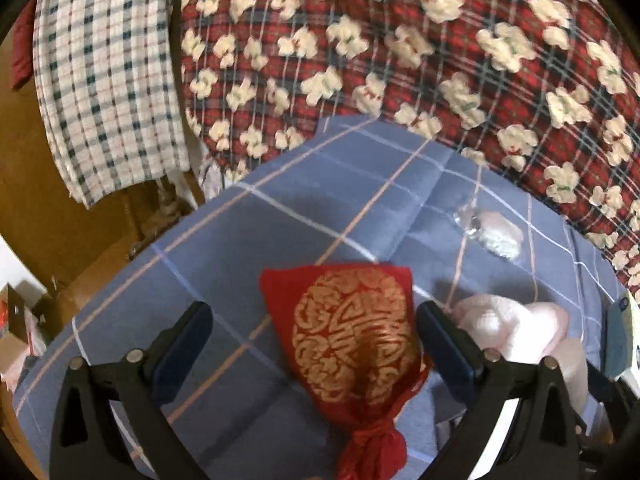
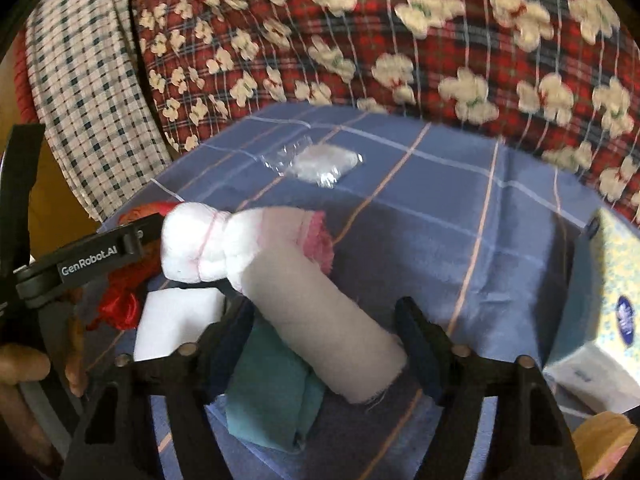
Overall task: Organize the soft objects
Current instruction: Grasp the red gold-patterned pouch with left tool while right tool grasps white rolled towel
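Observation:
A red drawstring pouch (image 1: 352,340) with a gold pattern lies on the blue checked sheet (image 1: 280,232). My left gripper (image 1: 314,320) is open around it, and its right finger is close to the pouch's edge. A soft pale pink and white roll (image 2: 304,292), tied at its white end, lies slanted between the fingers of my right gripper (image 2: 322,322). The pads sit close to its sides but I see no squeeze. In the left wrist view the roll (image 1: 504,320) shows just right of the pouch. The right wrist view shows the pouch (image 2: 120,300) at the left.
A folded teal cloth (image 2: 272,392) and a white block (image 2: 180,320) lie under the roll. A clear plastic packet (image 2: 324,164) sits further back on the sheet. A tissue box (image 2: 612,300) stands at the right. A red flowered quilt (image 1: 400,40) and a checked cloth (image 1: 108,80) lie behind.

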A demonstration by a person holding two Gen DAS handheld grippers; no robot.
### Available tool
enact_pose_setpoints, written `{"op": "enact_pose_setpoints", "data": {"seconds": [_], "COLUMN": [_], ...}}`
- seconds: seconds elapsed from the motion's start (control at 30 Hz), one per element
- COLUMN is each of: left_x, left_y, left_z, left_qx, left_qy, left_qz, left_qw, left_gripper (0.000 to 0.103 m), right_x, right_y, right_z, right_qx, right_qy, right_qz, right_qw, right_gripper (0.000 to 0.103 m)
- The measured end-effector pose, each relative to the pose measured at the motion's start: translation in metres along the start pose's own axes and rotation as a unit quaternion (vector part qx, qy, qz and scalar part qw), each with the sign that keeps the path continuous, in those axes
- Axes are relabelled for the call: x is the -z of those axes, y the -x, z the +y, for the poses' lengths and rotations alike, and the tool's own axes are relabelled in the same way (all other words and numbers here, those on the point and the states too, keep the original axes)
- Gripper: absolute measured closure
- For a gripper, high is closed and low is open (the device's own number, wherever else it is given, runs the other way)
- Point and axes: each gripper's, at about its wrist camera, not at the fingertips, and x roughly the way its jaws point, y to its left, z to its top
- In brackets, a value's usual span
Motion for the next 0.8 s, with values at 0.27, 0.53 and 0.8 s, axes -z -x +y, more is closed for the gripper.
{"op": "enact_pose_setpoints", "data": {"seconds": [0.27,0.53,0.8], "left_x": [0.003,0.003,0.002], "left_y": [-0.017,-0.016,-0.01], "left_z": [0.0,0.001,0.003], "left_qx": [-0.021,-0.014,-0.004], "left_qy": [0.008,0.014,0.018], "left_qz": [0.05,0.048,0.031], "left_qw": [0.9985,0.9987,0.9994], "left_gripper": [0.0,0.0,0.05], "right_x": [0.008,0.018,0.019], "right_y": [0.019,0.061,0.066], "right_z": [-0.02,-0.026,-0.027], "right_qx": [-0.039,-0.043,-0.045], "right_qy": [-0.061,-0.081,-0.077], "right_qz": [-0.036,-0.12,-0.13], "right_qw": [0.997,0.989,0.988], "right_gripper": [0.056,0.056,0.056]}}
